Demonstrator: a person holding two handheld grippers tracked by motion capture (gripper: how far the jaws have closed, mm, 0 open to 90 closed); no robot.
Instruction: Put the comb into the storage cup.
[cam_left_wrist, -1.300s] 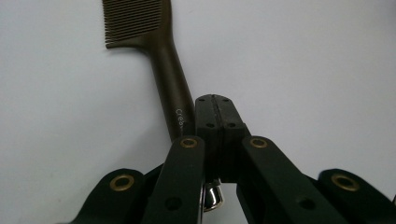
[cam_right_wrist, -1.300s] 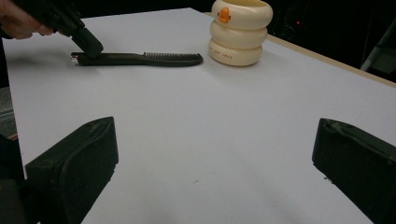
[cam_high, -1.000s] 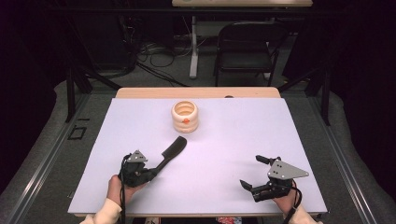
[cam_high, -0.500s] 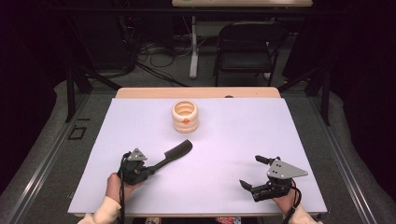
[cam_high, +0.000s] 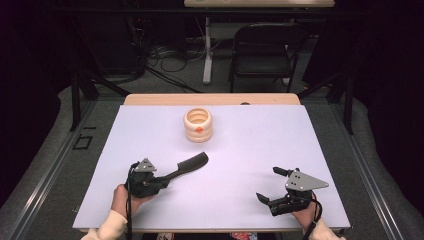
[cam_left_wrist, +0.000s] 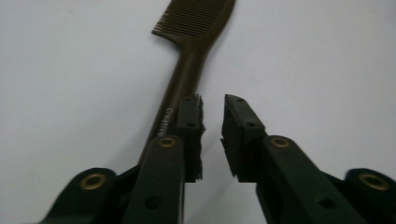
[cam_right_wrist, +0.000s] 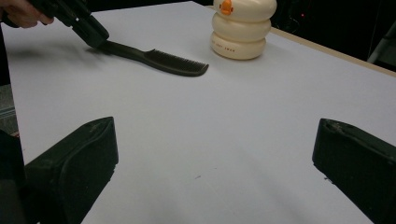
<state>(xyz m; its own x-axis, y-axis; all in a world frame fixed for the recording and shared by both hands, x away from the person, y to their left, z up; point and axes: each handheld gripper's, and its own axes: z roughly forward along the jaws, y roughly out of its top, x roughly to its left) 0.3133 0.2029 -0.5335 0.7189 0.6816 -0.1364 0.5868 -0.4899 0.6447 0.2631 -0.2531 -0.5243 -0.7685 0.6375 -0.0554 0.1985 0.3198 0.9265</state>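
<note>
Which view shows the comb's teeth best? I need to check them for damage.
The left gripper view: the comb lies close up, its fine teeth distinct. The right gripper view shows its whole length side-on, teeth small. The high view gives only a dark outline.

Cream ribbed plastic jar (cam_high: 198, 125), orange round mark on front, upright at far middle of my white tabletop (cam_high: 280, 150), well apart from rest. Black folding chair (cam_high: 263, 50) beyond table. Cables (cam_high: 165, 52) on grey floor (cam_high: 65, 125).
</note>
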